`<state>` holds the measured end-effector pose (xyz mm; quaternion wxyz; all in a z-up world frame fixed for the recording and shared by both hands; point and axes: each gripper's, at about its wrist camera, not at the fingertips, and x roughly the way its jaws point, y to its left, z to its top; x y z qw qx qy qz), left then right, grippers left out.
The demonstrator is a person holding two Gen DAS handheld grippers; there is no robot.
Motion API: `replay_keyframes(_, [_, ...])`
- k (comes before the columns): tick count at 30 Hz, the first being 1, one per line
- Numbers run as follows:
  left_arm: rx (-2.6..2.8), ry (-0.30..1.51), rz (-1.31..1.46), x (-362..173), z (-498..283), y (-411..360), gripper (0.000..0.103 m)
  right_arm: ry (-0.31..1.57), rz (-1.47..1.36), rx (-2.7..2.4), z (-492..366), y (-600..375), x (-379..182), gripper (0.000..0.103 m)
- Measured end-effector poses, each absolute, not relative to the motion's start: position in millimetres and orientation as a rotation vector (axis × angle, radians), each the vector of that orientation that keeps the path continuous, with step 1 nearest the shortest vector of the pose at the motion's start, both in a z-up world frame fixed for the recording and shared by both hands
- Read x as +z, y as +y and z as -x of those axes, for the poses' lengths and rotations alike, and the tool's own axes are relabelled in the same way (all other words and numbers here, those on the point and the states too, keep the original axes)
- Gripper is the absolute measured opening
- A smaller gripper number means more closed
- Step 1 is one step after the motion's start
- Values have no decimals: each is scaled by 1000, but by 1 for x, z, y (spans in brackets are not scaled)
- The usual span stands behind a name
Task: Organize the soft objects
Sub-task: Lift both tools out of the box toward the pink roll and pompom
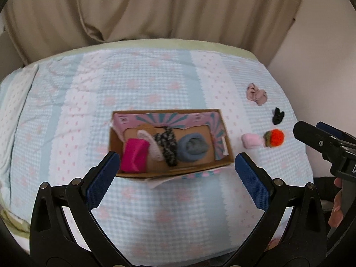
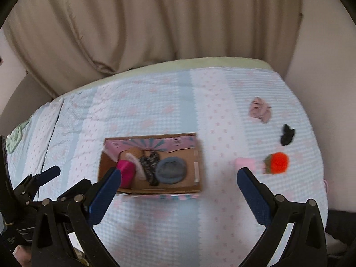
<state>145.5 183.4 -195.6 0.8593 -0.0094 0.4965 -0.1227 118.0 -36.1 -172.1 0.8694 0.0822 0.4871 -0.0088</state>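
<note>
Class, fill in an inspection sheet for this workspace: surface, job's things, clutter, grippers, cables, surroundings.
Surface: bed with pale blue and pink patterned quilt.
Job's things: open cardboard box holding a magenta cloth, speckled black knit piece and blue-grey rolled fabric; outside, to its right, a dusty-pink scrunchie, black fabric piece, pale pink pad and orange pompom.
Clutter: nothing seen.
Grippers: left gripper and right gripper, jaws open, empty.
Cables: nothing seen.
Surroundings: beige curtain.

One box (image 1: 224, 155); four soft items (image 1: 193, 147) inside, four soft items (image 1: 256, 94) outside.
</note>
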Motion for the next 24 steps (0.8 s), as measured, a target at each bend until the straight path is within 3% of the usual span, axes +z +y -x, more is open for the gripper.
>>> replay_keyframes(15, [-217, 988, 69, -178, -110, 50, 103, 949, -169, -78, -74, -200, -165, 103])
replay_keyframes(24, [-199, 982, 86, -205, -105, -57, 103, 938, -153, -62, -77, -292, -190, 103])
